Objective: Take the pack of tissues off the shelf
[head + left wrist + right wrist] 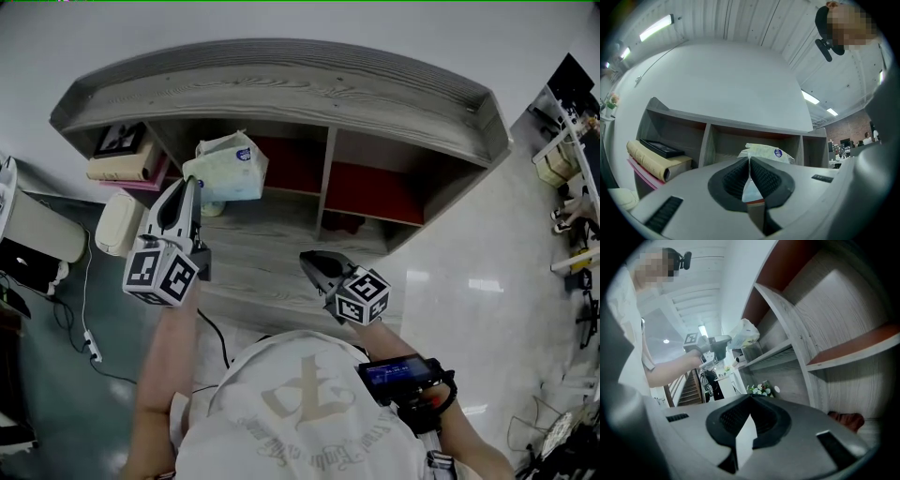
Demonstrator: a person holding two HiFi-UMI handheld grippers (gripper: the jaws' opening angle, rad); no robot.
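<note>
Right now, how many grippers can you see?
2. The left gripper is shut on the pack of tissues, up by the middle of the shelf. The right gripper is lower down, shut and empty, in front of it. None seem hidden.

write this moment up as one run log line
left gripper: shut on pack of tissues | pack: held up in front of shelf middle bay | right gripper: shut, empty

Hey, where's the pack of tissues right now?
The pack of tissues is upper left in the head view, pinched by the left gripper at the front of the shelf's middle compartment, just right of the books.
</note>
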